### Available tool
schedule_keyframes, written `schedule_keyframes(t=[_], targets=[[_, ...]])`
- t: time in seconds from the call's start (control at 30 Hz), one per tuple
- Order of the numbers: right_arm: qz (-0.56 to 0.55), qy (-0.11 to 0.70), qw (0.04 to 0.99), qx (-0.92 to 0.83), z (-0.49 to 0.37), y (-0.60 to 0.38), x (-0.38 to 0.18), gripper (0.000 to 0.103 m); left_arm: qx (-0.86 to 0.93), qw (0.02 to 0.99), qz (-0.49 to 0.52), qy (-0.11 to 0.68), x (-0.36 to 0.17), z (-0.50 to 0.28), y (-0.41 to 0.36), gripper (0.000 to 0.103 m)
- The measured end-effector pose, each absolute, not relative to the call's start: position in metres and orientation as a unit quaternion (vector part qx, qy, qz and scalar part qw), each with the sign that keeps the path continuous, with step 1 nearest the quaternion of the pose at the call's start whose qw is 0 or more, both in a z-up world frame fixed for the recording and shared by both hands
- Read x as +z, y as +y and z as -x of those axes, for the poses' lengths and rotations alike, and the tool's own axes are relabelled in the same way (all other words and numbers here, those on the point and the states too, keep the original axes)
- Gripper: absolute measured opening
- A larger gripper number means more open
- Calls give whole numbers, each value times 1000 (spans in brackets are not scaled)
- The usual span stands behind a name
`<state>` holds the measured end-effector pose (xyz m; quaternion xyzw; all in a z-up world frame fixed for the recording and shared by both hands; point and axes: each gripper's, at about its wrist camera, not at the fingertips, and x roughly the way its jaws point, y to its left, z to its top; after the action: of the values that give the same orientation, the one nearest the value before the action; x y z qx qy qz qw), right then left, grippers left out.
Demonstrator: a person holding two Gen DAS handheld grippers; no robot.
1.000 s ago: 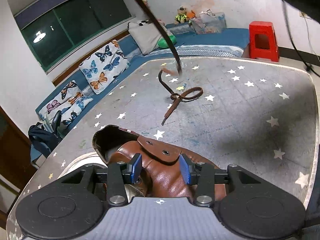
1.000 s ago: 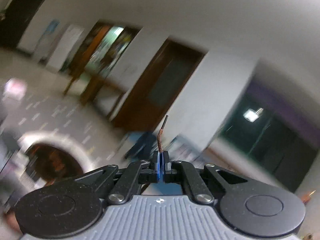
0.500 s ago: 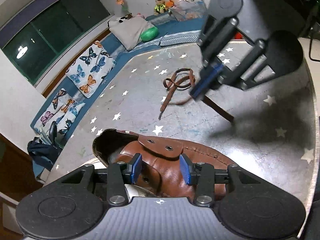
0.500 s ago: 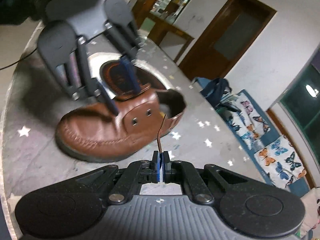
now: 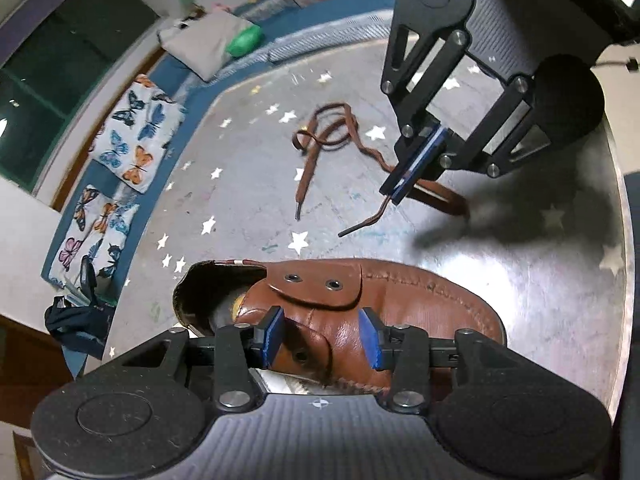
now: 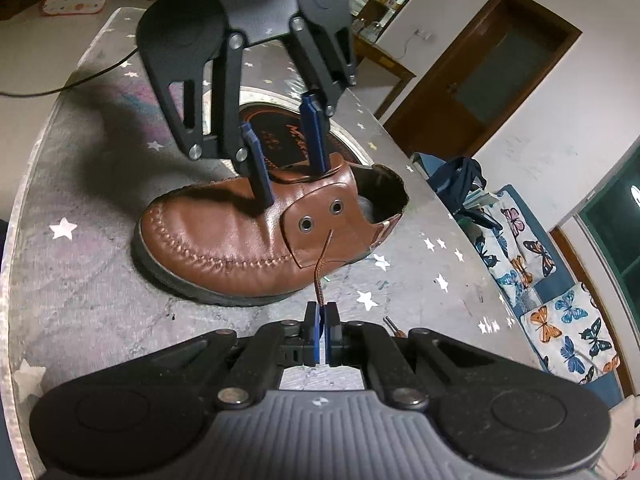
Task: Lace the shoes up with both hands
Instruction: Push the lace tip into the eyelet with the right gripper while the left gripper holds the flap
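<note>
Partly hidden shoe under left tool (fingers apart), lace pinched.

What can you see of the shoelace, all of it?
The shoelace is a flat, woven brown cord with dark stiff tips. Most of it lies loosely looped on the star-patterned tabletop beyond the shoe, one tip free on the surface. The other end is pinched in the shut right gripper, its tip sticking out towards the two side eyelets, just short of them. It is not threaded through any eyelet yet.
</note>
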<state>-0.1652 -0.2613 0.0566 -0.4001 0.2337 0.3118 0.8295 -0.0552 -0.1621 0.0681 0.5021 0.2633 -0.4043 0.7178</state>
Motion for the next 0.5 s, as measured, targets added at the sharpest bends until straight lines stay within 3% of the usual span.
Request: schedule_keyframes(t=[0.27,0.5], targets=[[414,234,819,321,159,-258,53,2,-402,699,-527,266,63,49,-170,44],[423,232,813,325,156,-257,51,2,-412,715,-501,261,67,42,-169,34]])
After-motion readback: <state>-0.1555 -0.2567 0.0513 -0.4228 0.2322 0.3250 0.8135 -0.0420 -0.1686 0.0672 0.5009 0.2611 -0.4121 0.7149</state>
